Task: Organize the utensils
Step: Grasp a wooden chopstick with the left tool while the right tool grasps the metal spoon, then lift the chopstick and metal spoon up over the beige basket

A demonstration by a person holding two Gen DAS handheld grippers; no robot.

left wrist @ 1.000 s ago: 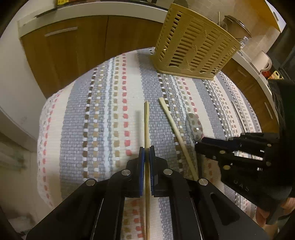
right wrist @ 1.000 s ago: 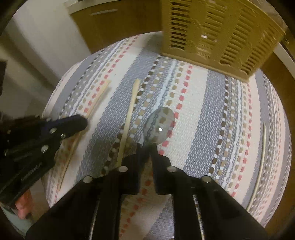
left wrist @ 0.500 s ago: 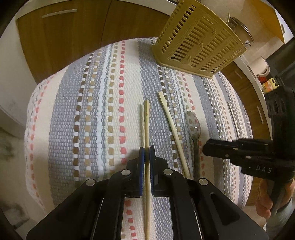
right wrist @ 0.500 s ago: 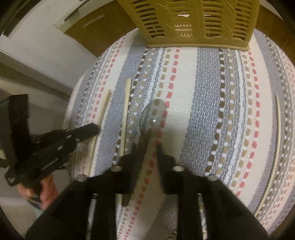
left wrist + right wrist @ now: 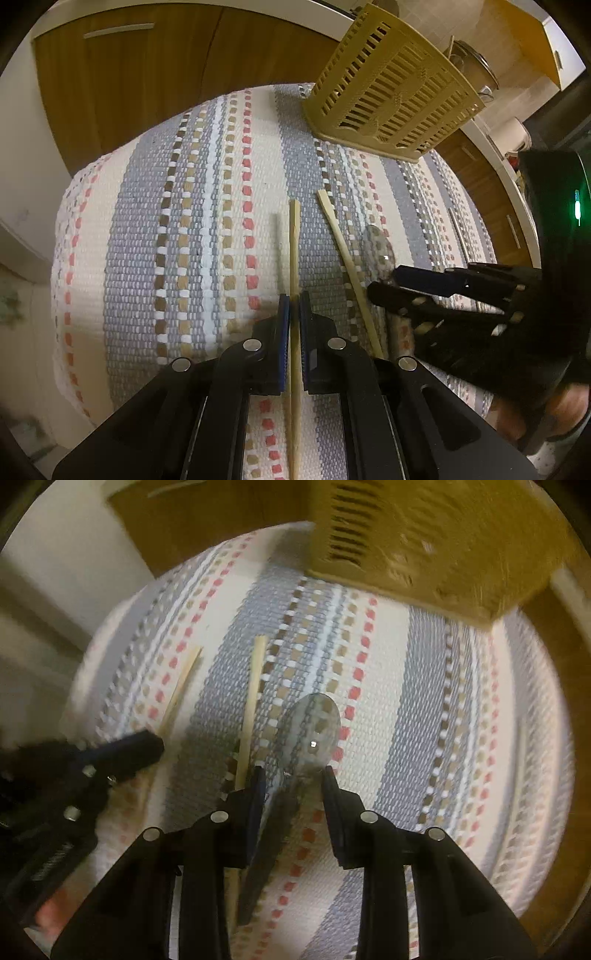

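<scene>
My left gripper (image 5: pixel 294 299) is shut on a wooden chopstick (image 5: pixel 294 240) that points away over the striped cloth (image 5: pixel 184 258). A second chopstick (image 5: pixel 343 254) lies just to its right, and a metal spoon (image 5: pixel 376 247) lies beyond that. My right gripper (image 5: pixel 293 771) hangs over the spoon (image 5: pixel 314 731). Its jaws are closing, with the spoon's handle between them and a gap on both sides. The right wrist view is blurred. It shows the loose chopstick (image 5: pixel 251 701) left of the spoon and the left gripper (image 5: pixel 147 746) further left.
A yellow slatted plastic basket (image 5: pixel 391 96) stands at the far edge of the cloth, also seen as the basket (image 5: pixel 424 535). Another thin stick (image 5: pixel 521 775) lies near the right edge. Wooden cabinet doors (image 5: pixel 129 74) stand behind. A hand (image 5: pixel 535 410) holds the right gripper.
The right gripper was shut on the spoon's handle, then opened, leaving the handle loose between its jaws, and shifted over the cloth. The left gripper kept its hold on the chopstick.
</scene>
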